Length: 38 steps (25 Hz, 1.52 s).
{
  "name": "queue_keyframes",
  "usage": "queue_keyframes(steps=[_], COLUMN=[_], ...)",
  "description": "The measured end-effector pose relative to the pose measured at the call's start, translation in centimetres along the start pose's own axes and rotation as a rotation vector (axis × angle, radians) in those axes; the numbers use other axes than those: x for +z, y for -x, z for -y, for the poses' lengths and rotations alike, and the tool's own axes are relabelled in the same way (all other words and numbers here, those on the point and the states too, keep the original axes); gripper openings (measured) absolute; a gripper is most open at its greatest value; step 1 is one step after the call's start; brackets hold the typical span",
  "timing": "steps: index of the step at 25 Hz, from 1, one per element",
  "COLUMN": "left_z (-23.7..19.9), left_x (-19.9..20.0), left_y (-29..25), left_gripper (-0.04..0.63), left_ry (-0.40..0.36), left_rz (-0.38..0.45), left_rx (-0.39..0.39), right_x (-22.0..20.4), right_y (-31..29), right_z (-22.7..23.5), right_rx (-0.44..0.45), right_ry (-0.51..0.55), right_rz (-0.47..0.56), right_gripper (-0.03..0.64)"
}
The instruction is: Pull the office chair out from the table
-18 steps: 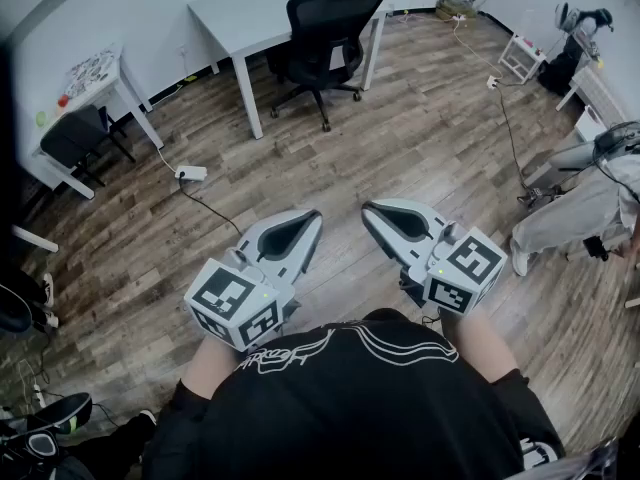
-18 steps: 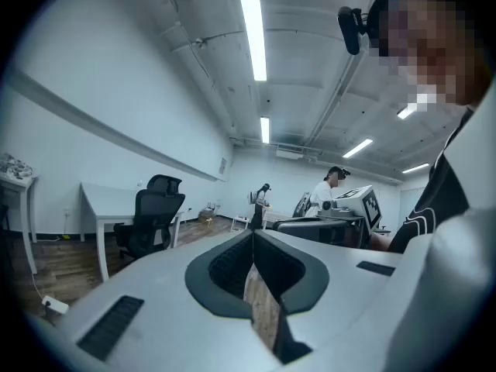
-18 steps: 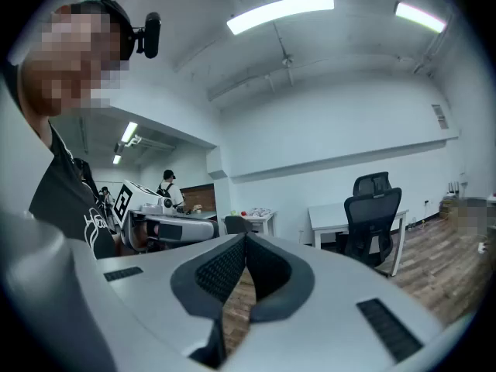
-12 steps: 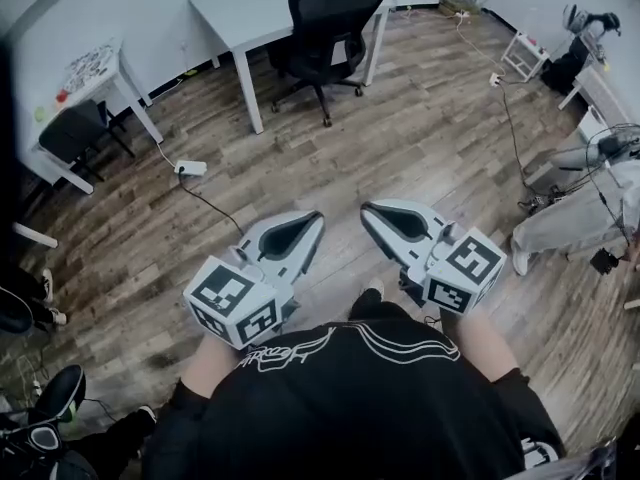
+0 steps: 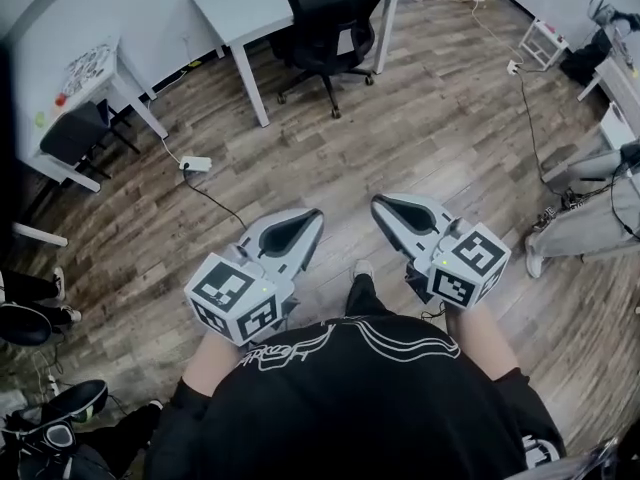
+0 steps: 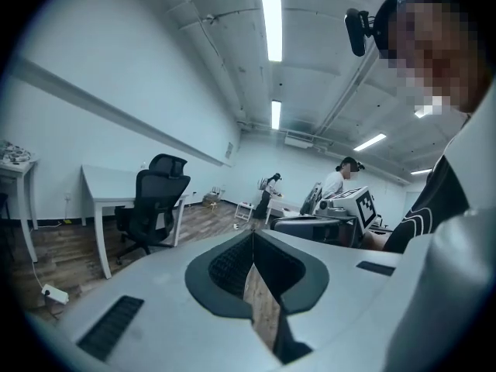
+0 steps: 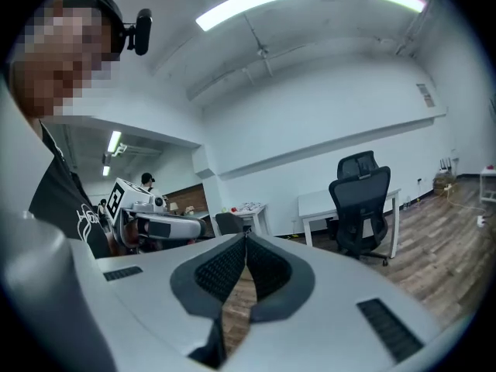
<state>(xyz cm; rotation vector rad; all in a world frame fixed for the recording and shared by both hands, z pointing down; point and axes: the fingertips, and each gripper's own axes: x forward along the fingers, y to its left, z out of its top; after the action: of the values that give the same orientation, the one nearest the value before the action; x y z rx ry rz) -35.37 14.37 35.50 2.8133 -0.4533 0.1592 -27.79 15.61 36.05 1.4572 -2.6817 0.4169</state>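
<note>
Head view: the black office chair (image 5: 332, 13) stands at the top centre of the frame, its backrest towards us and its star base on the wooden floor (image 5: 440, 138). It sits pushed in at the white table (image 5: 235, 3), between that table's two near legs. Neither gripper touches it; both are well apart from it, low in the frame.

The left gripper (image 5: 312, 218) is at lower centre-left and the right gripper (image 5: 385, 206) at lower centre-right, side by side with a strip of floor between them. Both point up the frame towards the chair. In the left gripper view we see its jaws together at the tips with nothing between them, and the chair (image 6: 155, 204) at middle left beside the table (image 6: 101, 183). In the right gripper view the jaws are likewise closed and empty, with the chair (image 7: 363, 200) at middle right.

Further out, a white power strip (image 5: 195, 164) lies on the floor at left of centre, its cable (image 5: 215, 200) trailing towards the left gripper. A small white side table (image 5: 95, 73) with a dark stool (image 5: 72, 133) beside it fills the upper left. Another person's legs (image 5: 580, 228) show at the right edge, and our black shirt (image 5: 350, 398) covers the bottom of the frame.
</note>
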Motion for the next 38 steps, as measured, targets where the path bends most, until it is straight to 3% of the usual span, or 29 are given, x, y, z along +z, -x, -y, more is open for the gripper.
queue_keyframes(steps=[6,15,18,27,38], left_z=[-4.9,-8.9,-9.4,-12.9,-25.2], left_x=[0.1,2.0,2.9,3.6,5.6], left_y=[-8.4,-23.7,-26.3,-30.4,-41.2], left_gripper=[0.006,0.006,0.006,0.006,0.006], left_ry=[0.043,0.068,0.04,0.083,0.142], left_rz=[-0.071,-0.139,-0.131,-0.14,-0.169], left_rx=[0.013,-0.035,-0.04,-0.054,-0.106], right_x=[-0.1,1.6,2.3,4.0,6.9], right_y=[-2.4,-2.6,-2.7,-5.0,-13.0], right_z=[8.8,23.0,25.5,29.9,42.8], right_rx=[-0.001,-0.022,-0.01,0.007,-0.063], right_ry=[-0.03,-0.071,-0.045,-0.029,-0.041], right_rz=[-0.049,-0.093,-0.108,-0.11,-0.166], right_gripper=[0.038,0.038,0.038,0.038,0.038])
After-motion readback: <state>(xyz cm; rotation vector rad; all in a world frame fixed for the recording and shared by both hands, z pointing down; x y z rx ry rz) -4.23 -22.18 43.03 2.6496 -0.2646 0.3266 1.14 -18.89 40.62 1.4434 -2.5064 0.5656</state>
